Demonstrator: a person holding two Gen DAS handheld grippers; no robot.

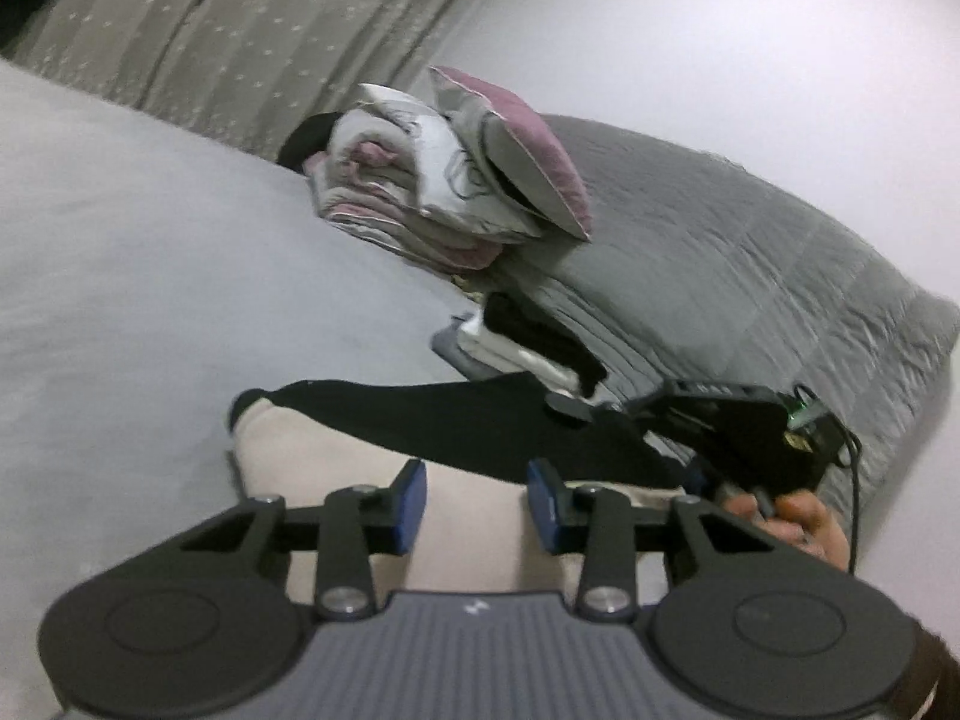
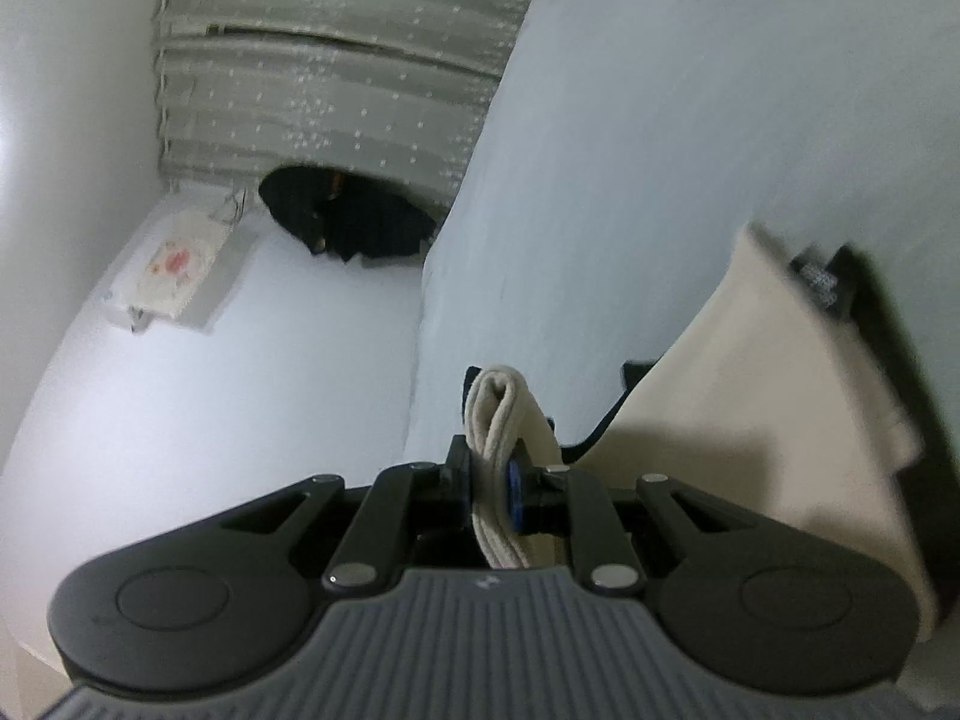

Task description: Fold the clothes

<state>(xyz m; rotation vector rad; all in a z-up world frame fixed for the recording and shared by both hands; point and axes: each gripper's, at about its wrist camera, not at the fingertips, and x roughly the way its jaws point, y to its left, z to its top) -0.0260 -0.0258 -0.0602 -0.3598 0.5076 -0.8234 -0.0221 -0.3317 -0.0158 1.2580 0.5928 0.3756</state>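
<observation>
A cream garment with a black part [image 1: 456, 420] lies on the pale grey bed [image 1: 150, 270]. My left gripper [image 1: 477, 504] hovers open just above its cream panel [image 1: 468, 540], blue pads [image 1: 411, 507] apart and holding nothing. My right gripper [image 2: 489, 480] is shut on a bunched fold of the cream fabric [image 2: 495, 414], which sticks up between the pads. The rest of the garment [image 2: 750, 390] spreads to the right, black trim [image 2: 870, 312] at its far edge. The right tool's black housing [image 1: 738, 432] shows in the left wrist view, held by a hand [image 1: 798, 516].
A stack of folded clothes [image 1: 528, 342] sits beyond the garment, beside a grey quilt [image 1: 720, 252]. Rolled bedding and a pink-edged pillow [image 1: 444, 168] lie farther back. A curtain [image 2: 336, 60], a dark bundle [image 2: 348, 222] and a white mat [image 2: 174, 264] are on the floor side, past the bed edge [image 2: 432, 312].
</observation>
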